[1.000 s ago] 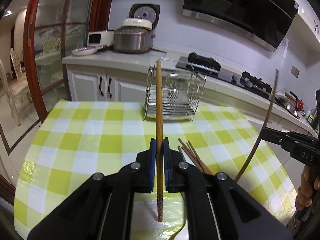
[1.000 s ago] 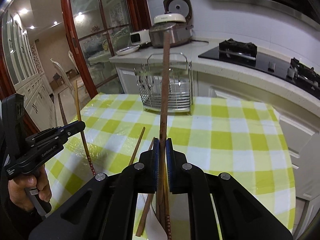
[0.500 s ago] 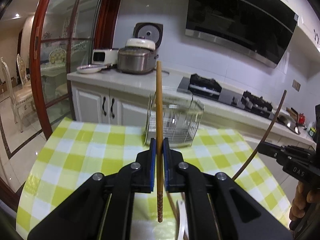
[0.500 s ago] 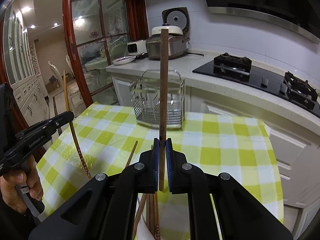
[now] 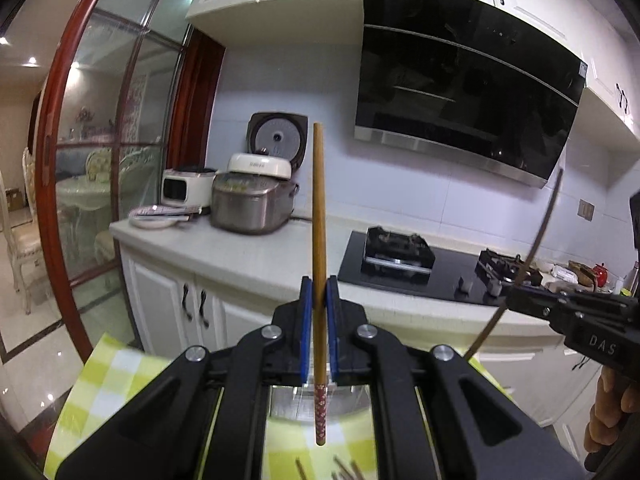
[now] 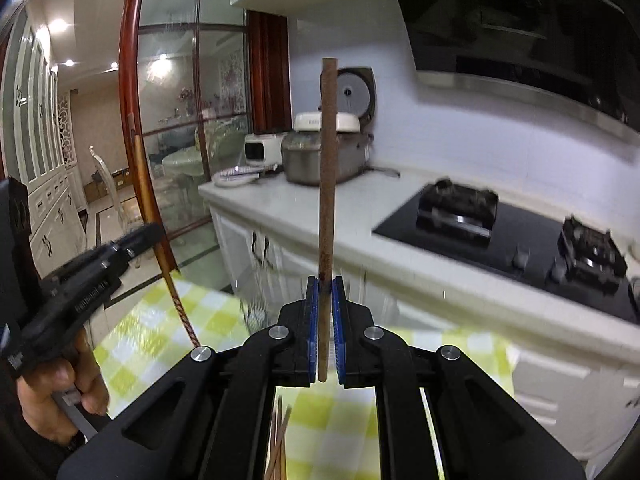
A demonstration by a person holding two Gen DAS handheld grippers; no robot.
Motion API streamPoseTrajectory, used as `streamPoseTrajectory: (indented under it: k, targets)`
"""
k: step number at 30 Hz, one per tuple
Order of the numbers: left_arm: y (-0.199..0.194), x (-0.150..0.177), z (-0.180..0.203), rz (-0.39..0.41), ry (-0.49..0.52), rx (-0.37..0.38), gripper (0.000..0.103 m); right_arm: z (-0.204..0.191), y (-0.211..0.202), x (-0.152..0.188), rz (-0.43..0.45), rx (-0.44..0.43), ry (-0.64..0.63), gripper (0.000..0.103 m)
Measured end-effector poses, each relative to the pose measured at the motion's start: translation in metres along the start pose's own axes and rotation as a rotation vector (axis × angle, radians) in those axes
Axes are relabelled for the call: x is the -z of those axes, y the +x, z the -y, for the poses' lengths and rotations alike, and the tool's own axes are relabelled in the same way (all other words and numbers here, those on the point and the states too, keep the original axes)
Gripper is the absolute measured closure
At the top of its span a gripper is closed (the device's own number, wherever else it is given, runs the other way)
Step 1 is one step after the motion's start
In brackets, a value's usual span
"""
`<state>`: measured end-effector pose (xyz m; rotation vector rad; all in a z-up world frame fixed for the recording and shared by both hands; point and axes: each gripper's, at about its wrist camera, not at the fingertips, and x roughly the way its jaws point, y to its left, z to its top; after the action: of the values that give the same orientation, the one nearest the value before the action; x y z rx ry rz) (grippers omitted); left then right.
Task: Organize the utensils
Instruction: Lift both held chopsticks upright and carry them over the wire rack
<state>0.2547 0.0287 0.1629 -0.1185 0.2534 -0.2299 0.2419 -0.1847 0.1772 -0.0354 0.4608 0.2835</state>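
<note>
Each gripper carries 1 chopstick toward the rack, and the job now is to bring both down into it cleanly. The left gripper (image 5: 319, 312) is clamped on a light brown chopstick (image 5: 319, 216) that stands upright, its patterned end hanging below the blue pads; the right gripper (image 6: 325, 316) is closed just as tightly on a darker brown chopstick (image 6: 327, 184), also near vertical. To do this well, keep each stick upright, hold the 2 grippers well apart so the sticks do not cross, lower the tips into 1 compartment of the wire rack and only then let the pads part. The rack itself is poorly seen: a blurred run of wires (image 6: 256, 304) at the far edge of the table is probably it, so aim should be checked once the cameras tilt down again. More chopsticks (image 6: 280, 440) lie loose on the yellow and white checked tablecloth (image 6: 160, 320) below. Beyond the table runs a white counter (image 5: 256, 256) with a rice cooker (image 5: 252, 204), a small white appliance and a plate, then a black gas hob (image 5: 400, 248) under a dark range hood (image 5: 460, 108). A red-framed glass door (image 5: 56, 160) opens to a dining room on the left.
</note>
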Motion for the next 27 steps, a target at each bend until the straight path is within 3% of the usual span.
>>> streamPoseTrajectory:
  k: [6, 13, 19, 27]
  targets:
    - [0.042, -0.026, -0.003, 0.034, -0.010, -0.012, 0.096, -0.003, 0.034, -0.036, 0.048, -0.004, -0.017, 0.094]
    - [0.091, -0.033, -0.009, 0.065, -0.004, -0.019, 0.096, -0.004, 0.084, -0.041, 0.029, -0.005, -0.005, 0.094]
    - [0.120, 0.004, -0.019, 0.075, 0.036, -0.029, 0.096, -0.005, 0.117, -0.023, -0.004, -0.015, 0.008, 0.094]
    - [0.140, 0.049, -0.036, 0.033, 0.007, -0.026, 0.096, -0.001, 0.148, 0.011, -0.013, -0.026, 0.059, 0.093]
